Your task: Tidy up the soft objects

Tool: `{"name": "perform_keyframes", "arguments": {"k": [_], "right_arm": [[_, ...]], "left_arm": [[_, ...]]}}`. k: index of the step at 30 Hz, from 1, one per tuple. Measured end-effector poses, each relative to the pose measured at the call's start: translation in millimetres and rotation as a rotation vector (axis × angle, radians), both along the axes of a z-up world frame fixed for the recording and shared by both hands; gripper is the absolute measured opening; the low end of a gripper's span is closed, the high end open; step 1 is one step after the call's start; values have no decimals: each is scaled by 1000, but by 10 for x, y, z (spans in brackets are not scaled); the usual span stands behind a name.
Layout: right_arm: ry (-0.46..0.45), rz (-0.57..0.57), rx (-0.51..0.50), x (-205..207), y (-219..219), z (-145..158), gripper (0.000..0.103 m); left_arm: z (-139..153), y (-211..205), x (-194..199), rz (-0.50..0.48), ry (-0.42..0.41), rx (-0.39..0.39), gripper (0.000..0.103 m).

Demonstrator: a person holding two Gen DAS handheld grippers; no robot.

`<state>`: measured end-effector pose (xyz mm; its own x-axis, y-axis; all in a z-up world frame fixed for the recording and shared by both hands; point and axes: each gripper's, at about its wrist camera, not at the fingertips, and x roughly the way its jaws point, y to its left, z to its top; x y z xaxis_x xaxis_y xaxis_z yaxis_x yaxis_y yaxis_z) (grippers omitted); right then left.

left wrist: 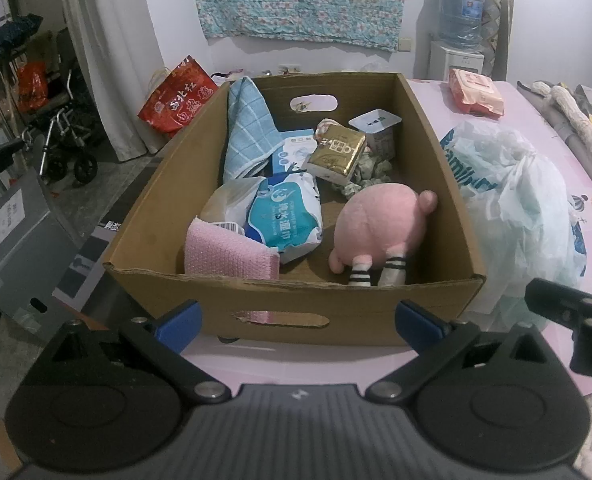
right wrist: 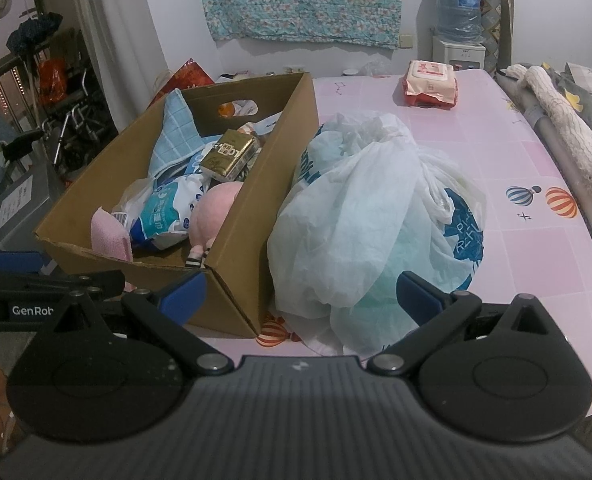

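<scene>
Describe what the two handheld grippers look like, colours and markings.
The left gripper and the right gripper match: black linkage arms with silver pivot pins, round black hubs, ribbed grey body, blue fingers. White "GenRob" lettering marks the left one's side, seen in the right view.

The box (left wrist: 428,312) is plain brown. Inside it, the soft toy (left wrist: 376,226) is pink, and its legs have black and white stripes. The cloth (left wrist: 247,128) is light blue with a white grid of squares. The sponge (left wrist: 227,256) is pink. The wipes pack (left wrist: 283,216) is blue and white. The small pack (left wrist: 338,152) is shiny gold. The plastic bag (right wrist: 372,216) is white with blue letters. The table cover (right wrist: 516,160) is pink squares with striped balloons in blue and orange. The pack (right wrist: 430,84) by the far edge is red and pink. The wall cloth (right wrist: 308,0) is teal with little flowers. Both grippers have blue fingertips (right wrist: 183,294) on black arms.
</scene>
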<state>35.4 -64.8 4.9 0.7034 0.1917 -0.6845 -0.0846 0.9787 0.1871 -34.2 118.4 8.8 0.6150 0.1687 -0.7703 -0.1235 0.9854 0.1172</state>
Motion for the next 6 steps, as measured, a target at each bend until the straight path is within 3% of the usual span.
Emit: {"name": "perform_keyframes", "arguments": {"k": [6], "right_arm": [[0, 2, -3, -9, -4, -8, 102]], "left_arm": [[-6, 12, -7, 2, -1, 1, 103]]}}
